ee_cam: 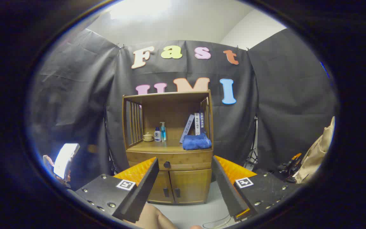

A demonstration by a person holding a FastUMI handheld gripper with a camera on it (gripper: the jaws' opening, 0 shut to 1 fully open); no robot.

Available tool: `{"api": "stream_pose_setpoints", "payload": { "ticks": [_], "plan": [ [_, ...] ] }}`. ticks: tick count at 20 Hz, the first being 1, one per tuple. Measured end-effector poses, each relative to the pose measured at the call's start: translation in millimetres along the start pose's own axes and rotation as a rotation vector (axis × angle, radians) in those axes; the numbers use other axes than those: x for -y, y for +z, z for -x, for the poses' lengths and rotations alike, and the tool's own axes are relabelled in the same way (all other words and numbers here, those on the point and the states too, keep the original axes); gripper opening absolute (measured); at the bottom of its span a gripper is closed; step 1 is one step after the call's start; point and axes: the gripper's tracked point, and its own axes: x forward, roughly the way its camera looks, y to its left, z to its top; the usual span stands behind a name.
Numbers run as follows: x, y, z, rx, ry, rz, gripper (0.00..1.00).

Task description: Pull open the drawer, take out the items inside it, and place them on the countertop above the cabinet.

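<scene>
drawer [169, 160], closed, long axis crosswise, knob [166, 164] facing the gripper [184, 170]'s wide-open, empty jaws.

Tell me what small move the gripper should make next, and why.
Probably ease the gripper forward toward the drawer knob: the drawer looks closed, the open fingers frame it from a distance, and nothing is held.

The gripper [184, 173] is held level with its two fingers spread wide, one slanting up from seven o'clock, the other from five o'clock, nothing between or touching them.
</scene>
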Motion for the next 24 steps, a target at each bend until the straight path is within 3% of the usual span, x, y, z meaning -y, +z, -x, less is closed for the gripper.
{"api": "stream_pose_setpoints", "payload": {
  "ticks": [15, 19, 24],
  "plan": [
    [-10.3, -12.9, -4.2, -0.026, 0.008, 0.029, 0.98],
    [-31.4, -22.0, -35.5, -0.033, 0.051, 0.064, 0.98],
    [-67.7, -34.9, -112.8, -0.013, 0.116, 0.093, 0.98]
  ]
}}
